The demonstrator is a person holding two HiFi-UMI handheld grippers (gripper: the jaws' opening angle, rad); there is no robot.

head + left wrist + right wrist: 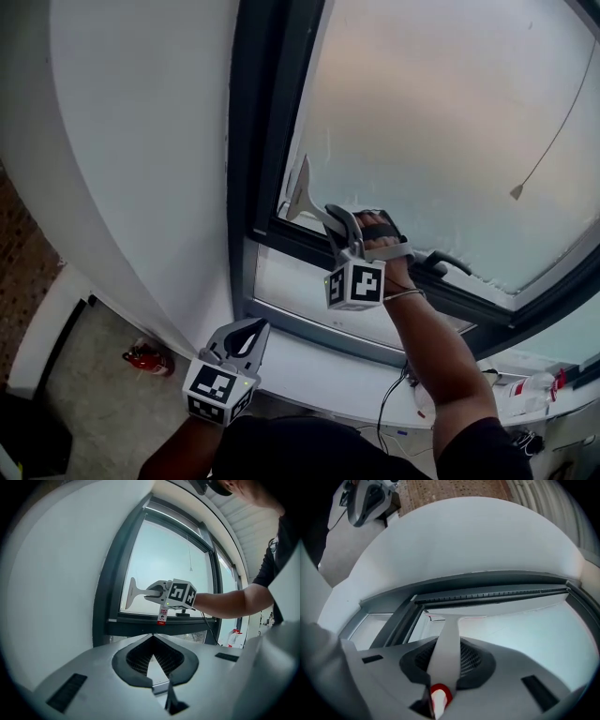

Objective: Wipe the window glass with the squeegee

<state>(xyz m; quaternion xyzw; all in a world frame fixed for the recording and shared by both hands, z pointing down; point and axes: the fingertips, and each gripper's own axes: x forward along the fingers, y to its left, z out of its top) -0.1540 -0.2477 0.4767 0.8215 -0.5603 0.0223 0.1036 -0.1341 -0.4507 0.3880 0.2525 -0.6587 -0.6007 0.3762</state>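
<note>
The right hand-held gripper [336,221] is clamped on the handle of the squeegee [300,192] and reaches up to the window glass [441,122]. The pale handle runs straight out between its jaws, and a red end shows at the back of the grip. Ahead of the jaws the squeegee's blade lies against the pane in the lower-left corner, just beside the dark window frame [255,141] and close above its bottom rail. A small red-and-white tag [162,615] hangs under this hand-held gripper, near its marker cube.

The left hand-held gripper [253,334] is held lower, well apart from the glass and below and to the left of the right one. Its jaws are together, tips meeting, with nothing between them. It points up toward the window, with the white sill [309,361] in front of it and the white wall [131,141] to its left.

To the right of the right hand-held gripper a black window handle [446,263] sits on the bottom rail. Farther right and higher, a thin cord with a small pull [516,191] hangs in front of the pane.
</note>
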